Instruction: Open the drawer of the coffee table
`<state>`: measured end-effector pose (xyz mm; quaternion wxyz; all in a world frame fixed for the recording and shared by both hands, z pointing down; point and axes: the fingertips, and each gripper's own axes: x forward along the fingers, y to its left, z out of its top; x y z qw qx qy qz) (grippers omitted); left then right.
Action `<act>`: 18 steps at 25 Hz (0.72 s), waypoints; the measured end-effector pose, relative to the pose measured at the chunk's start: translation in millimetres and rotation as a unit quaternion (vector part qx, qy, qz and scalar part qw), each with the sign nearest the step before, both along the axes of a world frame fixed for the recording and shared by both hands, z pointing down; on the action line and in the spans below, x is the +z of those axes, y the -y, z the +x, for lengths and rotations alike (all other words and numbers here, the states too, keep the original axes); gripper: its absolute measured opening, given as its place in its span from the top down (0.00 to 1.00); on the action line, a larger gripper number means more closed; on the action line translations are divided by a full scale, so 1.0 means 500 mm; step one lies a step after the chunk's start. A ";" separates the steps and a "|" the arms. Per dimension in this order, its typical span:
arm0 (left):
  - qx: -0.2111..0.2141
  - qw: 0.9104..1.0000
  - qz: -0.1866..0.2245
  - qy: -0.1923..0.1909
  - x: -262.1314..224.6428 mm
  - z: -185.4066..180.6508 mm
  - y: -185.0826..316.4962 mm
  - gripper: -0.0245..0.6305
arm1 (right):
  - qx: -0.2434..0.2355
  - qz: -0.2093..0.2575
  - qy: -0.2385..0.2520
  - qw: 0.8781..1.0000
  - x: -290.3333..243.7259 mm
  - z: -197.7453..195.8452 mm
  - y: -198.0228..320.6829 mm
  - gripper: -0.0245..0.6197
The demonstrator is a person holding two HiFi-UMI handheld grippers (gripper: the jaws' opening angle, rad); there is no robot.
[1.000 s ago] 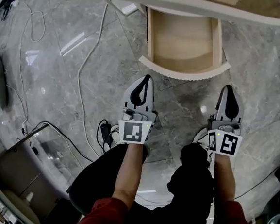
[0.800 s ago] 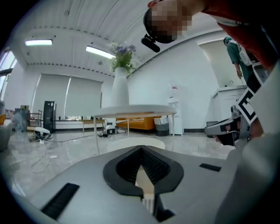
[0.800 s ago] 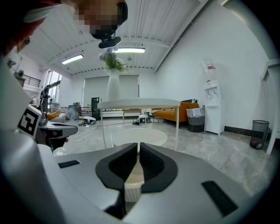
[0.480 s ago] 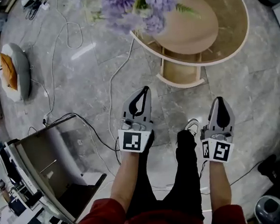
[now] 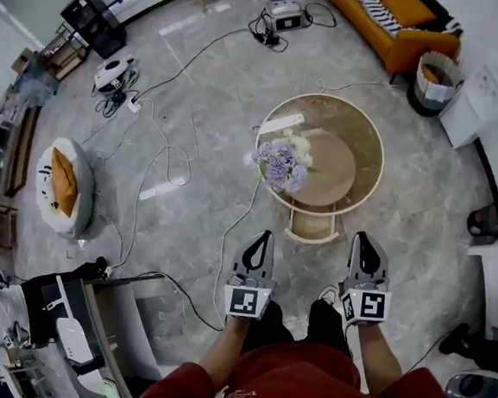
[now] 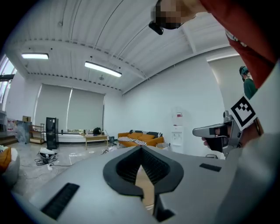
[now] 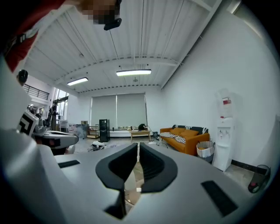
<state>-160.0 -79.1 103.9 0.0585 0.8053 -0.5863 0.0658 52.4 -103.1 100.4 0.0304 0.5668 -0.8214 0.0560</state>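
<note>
Your left gripper (image 5: 263, 236) and right gripper (image 5: 362, 236) are pressed shut, empty; the round wooden coffee table's (image 5: 361, 136) curved drawer (image 5: 314, 228) stands open.

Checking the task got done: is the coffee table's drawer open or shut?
Open: the drawer juts out from under the round coffee table.

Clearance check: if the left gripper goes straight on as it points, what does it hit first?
Nothing close. The left gripper points about level, above the coffee table and flowers; the way looks free as far as the orange sofa across the room, though depth is unclear.
</note>
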 end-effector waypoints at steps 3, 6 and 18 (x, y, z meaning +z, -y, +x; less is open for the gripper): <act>-0.016 1.000 0.015 0.016 -0.099 -0.023 -0.014 0.94 | 0.014 0.030 -0.016 0.999 -0.103 0.004 -0.026 0.92; -0.031 0.998 0.033 0.049 -0.168 -0.052 -0.015 0.94 | 0.036 0.058 -0.026 0.997 -0.172 0.019 -0.030 0.92; -0.040 0.994 0.087 0.058 -0.267 -0.073 0.013 0.94 | 0.057 0.124 -0.026 0.990 -0.283 0.039 0.003 0.92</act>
